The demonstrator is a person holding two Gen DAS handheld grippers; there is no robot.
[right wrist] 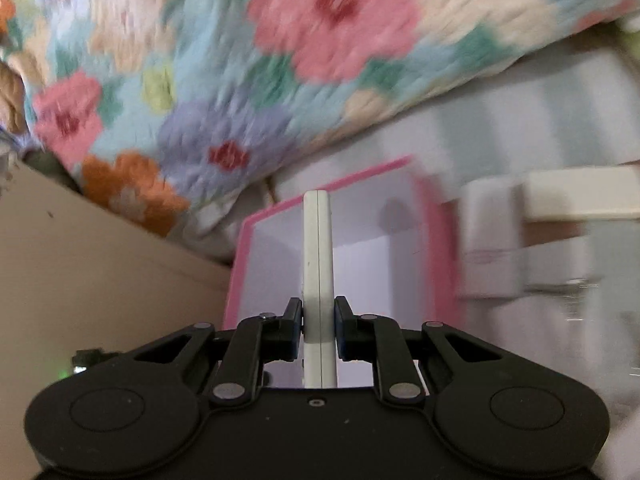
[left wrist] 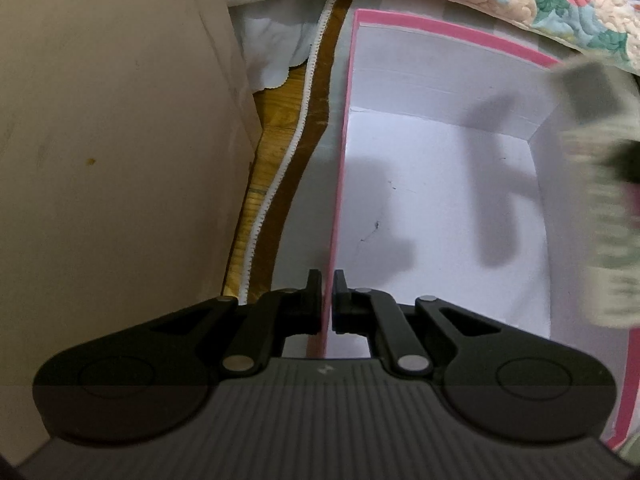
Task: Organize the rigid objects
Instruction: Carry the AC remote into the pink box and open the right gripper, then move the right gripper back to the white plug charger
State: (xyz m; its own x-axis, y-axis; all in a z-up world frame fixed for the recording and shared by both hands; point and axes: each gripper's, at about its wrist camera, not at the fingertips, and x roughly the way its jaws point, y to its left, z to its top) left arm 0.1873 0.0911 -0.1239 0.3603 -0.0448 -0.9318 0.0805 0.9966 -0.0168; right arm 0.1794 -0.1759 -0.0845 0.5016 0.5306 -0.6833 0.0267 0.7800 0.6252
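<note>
An open box with a pink rim (left wrist: 460, 32) and a white inside lies below me, with nothing in it in the left wrist view. My left gripper (left wrist: 328, 300) is shut on the box's left wall, one finger on each side of the pink edge. My right gripper (right wrist: 319, 320) is shut on a thin white slab (right wrist: 318, 248), held on edge and pointing at the pink box (right wrist: 436, 240), which lies ahead and below. A blurred grey and pale shape (left wrist: 592, 140) hangs over the box's right wall in the left wrist view.
A beige panel (left wrist: 100, 140) stands close on the left of the box. A floral quilt (right wrist: 240, 80) rises behind it. White cloth with a zip edge (left wrist: 280, 168) lies between panel and box. Blurred white blocks (right wrist: 492, 240) sit right of the box.
</note>
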